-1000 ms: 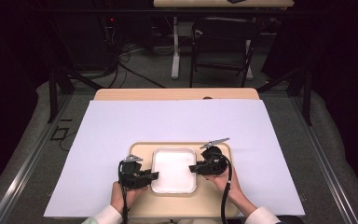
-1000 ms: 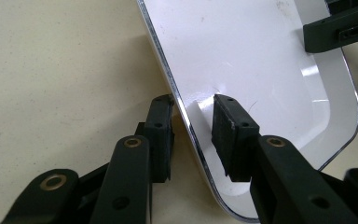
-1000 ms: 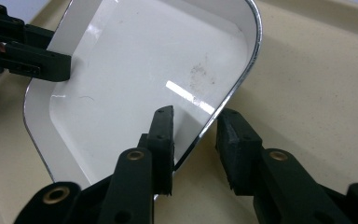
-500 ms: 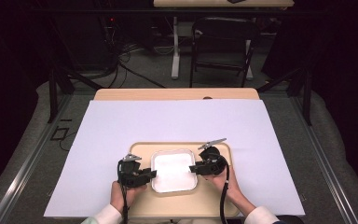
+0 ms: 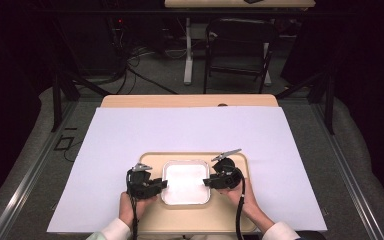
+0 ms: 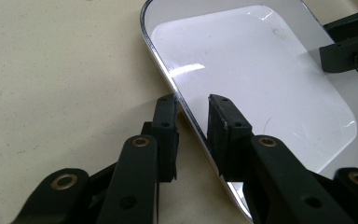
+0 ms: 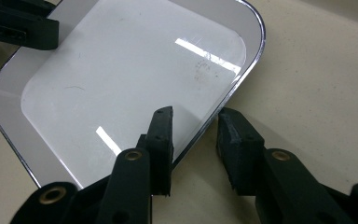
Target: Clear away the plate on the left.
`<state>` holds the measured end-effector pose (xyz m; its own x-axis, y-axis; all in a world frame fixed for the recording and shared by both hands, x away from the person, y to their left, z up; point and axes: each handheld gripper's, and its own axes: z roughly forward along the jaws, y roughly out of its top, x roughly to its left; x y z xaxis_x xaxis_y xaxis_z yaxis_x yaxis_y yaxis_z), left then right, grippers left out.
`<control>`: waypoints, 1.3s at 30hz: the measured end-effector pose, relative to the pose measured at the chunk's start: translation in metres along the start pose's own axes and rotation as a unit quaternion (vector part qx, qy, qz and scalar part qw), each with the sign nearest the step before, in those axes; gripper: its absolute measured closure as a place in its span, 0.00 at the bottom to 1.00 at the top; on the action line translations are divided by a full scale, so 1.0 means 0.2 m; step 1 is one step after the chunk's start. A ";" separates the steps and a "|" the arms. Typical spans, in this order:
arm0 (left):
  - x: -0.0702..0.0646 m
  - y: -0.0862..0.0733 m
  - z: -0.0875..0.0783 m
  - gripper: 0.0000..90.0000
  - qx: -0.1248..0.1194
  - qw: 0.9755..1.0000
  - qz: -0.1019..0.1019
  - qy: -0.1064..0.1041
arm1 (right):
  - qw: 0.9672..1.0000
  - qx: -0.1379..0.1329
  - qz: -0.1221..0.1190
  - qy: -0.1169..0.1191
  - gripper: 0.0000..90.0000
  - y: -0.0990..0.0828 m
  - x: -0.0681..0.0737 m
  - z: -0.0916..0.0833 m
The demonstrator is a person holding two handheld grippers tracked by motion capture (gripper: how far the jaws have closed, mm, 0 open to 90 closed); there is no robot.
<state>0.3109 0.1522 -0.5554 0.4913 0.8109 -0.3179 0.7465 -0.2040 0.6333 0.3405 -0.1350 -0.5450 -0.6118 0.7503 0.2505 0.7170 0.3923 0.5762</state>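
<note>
Both forearms come in from the near edge, hands low and level; the left gripper (image 5: 161,184) points right, the right gripper (image 5: 206,181) points left, tips facing each other; each gripper's jaws stand a narrow gap apart; the left jaws have just been closing, the right jaws opening slightly.

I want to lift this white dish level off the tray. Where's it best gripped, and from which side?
Grip the dish by its thin raised rim, at the middle of its two opposite side walls, one tool from each side. The wall is narrow enough to straddle, one jaw inside, one outside, as the left tool and right tool stand now.
</note>
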 end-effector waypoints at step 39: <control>-0.05 0.10 -0.29 0.14 -0.062 0.986 0.150 -0.024 | 0.978 -0.150 -0.142 -0.036 0.00 -0.01 0.06 -0.34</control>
<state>0.2956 0.1723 -0.4990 0.7043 0.6971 -0.1342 0.5054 -0.3597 0.7843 0.3089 -0.1637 -0.4909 -0.7399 0.6727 -0.0020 0.3846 0.4254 0.8192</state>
